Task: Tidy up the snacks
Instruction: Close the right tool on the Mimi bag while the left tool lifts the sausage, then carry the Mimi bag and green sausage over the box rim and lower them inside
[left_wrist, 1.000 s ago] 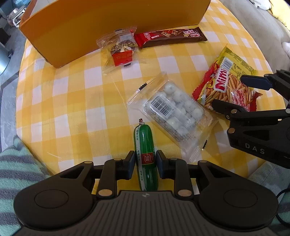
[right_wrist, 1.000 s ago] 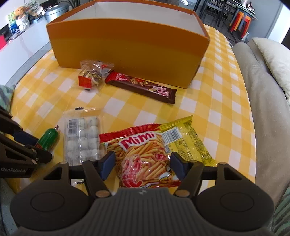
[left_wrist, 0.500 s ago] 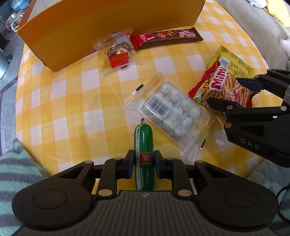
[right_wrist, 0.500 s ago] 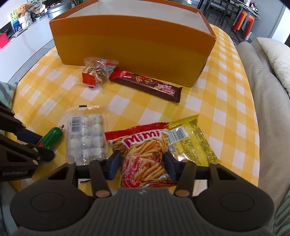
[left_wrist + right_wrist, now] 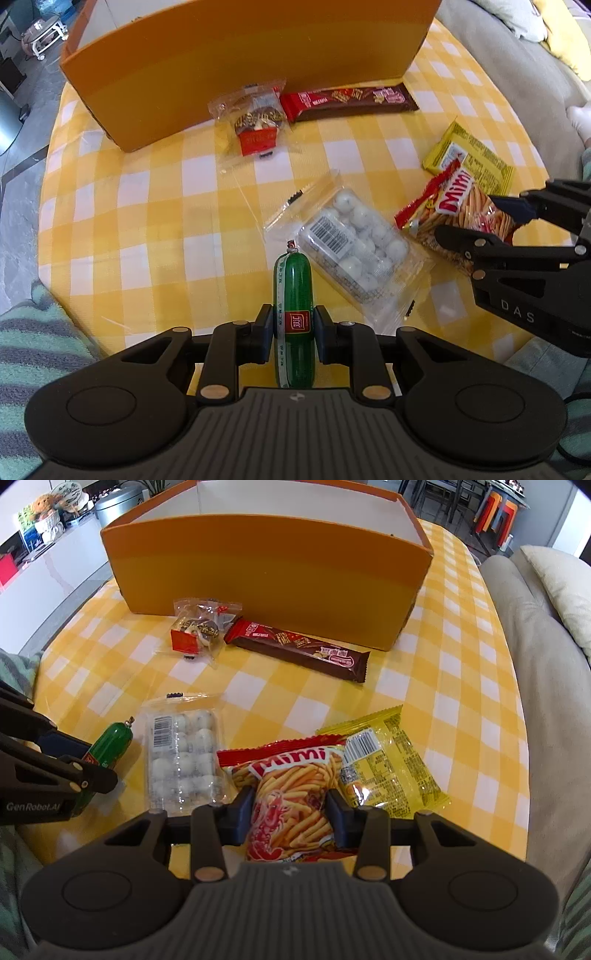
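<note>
My left gripper is shut on a green sausage stick with a red label, held just above the yellow checked table. My right gripper is shut on the red Mimi chips bag, lifted off a yellow snack packet. An open orange box stands at the far side. The sausage also shows in the right wrist view, and the Mimi bag in the left wrist view.
A clear pack of white balls lies between the grippers. A clear-wrapped cake and a long brown chocolate bar lie before the box. A grey sofa is at the right; a striped cloth at the left.
Both grippers closed on their items and rose slightly. The right jaws narrowed onto the Mimi bag, which lifted off the yellow packet. The left one tightened on the sausage.
</note>
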A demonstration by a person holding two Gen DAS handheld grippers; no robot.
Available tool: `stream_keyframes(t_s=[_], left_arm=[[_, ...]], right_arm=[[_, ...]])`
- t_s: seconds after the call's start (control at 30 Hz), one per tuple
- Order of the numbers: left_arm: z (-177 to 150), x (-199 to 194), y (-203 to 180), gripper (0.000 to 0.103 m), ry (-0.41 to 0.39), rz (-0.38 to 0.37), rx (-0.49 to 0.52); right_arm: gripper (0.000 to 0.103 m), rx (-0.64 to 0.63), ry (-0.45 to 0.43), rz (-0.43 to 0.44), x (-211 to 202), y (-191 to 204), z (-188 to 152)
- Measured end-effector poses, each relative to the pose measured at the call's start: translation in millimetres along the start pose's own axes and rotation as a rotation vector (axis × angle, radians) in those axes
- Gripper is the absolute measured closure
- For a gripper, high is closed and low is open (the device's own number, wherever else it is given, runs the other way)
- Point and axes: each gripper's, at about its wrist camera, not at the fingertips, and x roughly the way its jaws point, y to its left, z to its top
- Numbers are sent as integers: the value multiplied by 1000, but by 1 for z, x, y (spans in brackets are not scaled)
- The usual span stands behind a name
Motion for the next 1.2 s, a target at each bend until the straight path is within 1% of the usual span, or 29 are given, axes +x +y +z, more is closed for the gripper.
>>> stream_keyframes(t_s=[0.33, 0.6, 0.93, 1.2], left_arm=[[4, -27, 11, 78, -65, -39, -43], [17, -58, 13, 78, -159, -43, -61], [45, -90, 9, 78, -286, -39, -30], [76, -110, 9, 78, -372, -34, 4]], right_arm=[[64, 19, -48, 10, -20, 1, 7], [64, 39, -99, 9, -42, -2, 16], [64, 111, -169, 29, -66, -16, 32], [64, 122, -237, 25, -81, -27, 59]])
